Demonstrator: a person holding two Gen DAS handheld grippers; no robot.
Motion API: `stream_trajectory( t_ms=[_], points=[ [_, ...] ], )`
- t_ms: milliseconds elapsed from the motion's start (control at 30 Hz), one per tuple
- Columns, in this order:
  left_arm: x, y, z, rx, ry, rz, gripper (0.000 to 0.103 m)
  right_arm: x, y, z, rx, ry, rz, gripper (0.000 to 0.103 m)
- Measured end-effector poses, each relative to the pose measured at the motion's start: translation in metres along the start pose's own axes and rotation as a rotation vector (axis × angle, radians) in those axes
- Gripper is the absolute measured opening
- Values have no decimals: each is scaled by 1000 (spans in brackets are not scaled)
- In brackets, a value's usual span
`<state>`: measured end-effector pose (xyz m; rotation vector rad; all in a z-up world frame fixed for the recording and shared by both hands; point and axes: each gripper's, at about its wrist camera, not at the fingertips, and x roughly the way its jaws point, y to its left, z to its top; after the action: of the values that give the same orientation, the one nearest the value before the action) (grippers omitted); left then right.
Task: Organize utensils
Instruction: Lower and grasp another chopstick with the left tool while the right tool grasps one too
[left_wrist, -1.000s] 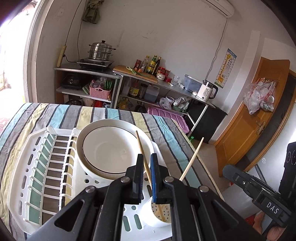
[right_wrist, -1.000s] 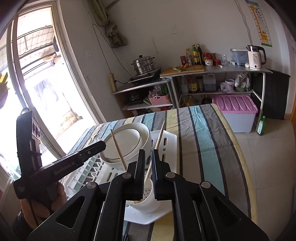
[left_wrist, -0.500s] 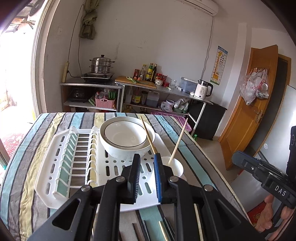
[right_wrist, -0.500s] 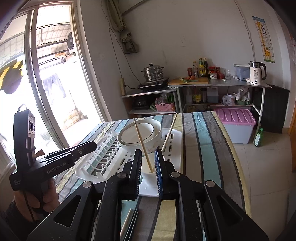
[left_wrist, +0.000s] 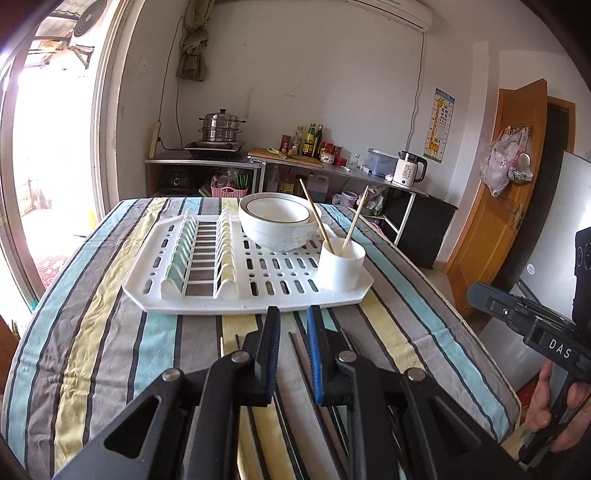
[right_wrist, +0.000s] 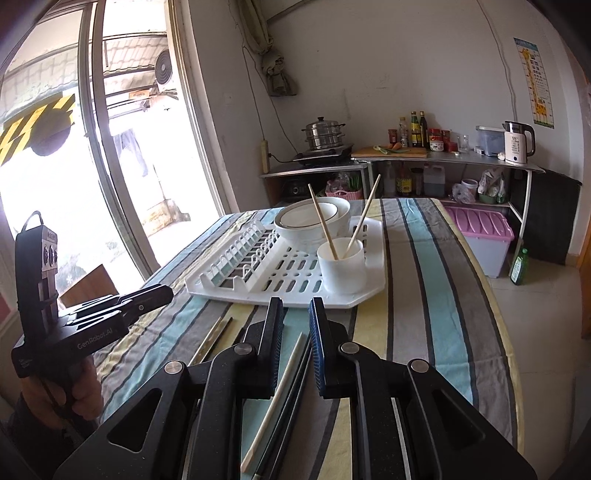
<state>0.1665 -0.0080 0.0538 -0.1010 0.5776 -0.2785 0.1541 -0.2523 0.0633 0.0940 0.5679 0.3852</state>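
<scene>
Chopsticks (right_wrist: 325, 227) stood two, tilted apart, in the white cup (right_wrist: 341, 265) at the near right corner of the drying rack (right_wrist: 284, 282), with the stacked bowls (right_wrist: 314, 221) just behind and touching the rack floor. Left gripper (left_wrist: 291, 321) and right gripper (right_wrist: 295, 314) both hovered near the rack's front edge over the striped tablecloth (right_wrist: 424, 295), fingers parted and gripping nothing. More loose chopsticks (right_wrist: 275, 398) lay on the cloth under the right gripper, another pair (right_wrist: 212, 339) beside them to the left; kettle (right_wrist: 517, 142) and steamer pot (right_wrist: 323, 134) sat on shelves well behind.
</scene>
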Motion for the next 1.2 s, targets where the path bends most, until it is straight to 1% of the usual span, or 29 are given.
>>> stream_trajectory(
  t_ms=[133, 267, 367, 533, 667, 800, 867, 1100, 1200],
  points=[
    [-13, 8, -26, 2, 15, 20, 16, -5, 7, -20, 1, 21, 9, 15],
    [-22, 15, -44, -9, 28, 45, 16, -3, 12, -32, 4, 48, 15, 15],
    [-24, 19, -52, -20, 45, 45, 16, -4, 16, -42, 11, 58, 26, 15],
    [-21, 24, -64, -28, 71, 66, 16, 2, 19, -46, 5, 73, 27, 15],
    [-18, 25, -67, -24, 77, 68, 16, 10, 20, -49, 7, 93, 25, 15],
    [-9, 30, -66, -33, 106, 68, 16, 21, 20, -49, 7, 116, 19, 15],
    [-2, 32, -64, -28, 128, 81, 16, 28, 20, -48, 9, 130, 14, 15],
    [27, 43, -53, -20, 205, 76, 19, 58, 19, -42, 10, 188, 2, 15],
    [43, 50, -47, -23, 247, 93, 19, 74, 19, -39, 3, 219, -9, 15]
  ],
)
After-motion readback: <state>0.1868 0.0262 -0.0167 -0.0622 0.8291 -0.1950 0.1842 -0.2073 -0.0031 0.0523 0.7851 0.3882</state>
